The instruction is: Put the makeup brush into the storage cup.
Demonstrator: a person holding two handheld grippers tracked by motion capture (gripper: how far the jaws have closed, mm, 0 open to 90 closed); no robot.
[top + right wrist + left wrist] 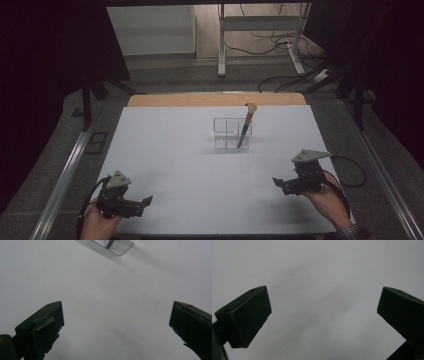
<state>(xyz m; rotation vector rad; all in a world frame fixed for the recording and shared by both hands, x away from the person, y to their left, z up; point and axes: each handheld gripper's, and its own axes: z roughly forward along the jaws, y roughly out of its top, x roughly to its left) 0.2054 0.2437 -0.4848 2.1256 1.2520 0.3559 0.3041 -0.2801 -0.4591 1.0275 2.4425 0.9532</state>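
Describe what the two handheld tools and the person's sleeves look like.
Both tools, left and right, are black, boxy bodies with two blocky black jaws, each topped by a grey three-cornered plate. A black cable trails from each; the right one loops across the table. The right tool's jaw pads look scuffed. A checked cuff shows at the right wrist.

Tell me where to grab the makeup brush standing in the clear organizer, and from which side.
Grip the brush on its handle just below the bristle head, coming from above. It leans upright in the clear organizer, whose walls block its lower end. The right tongs look nearer.
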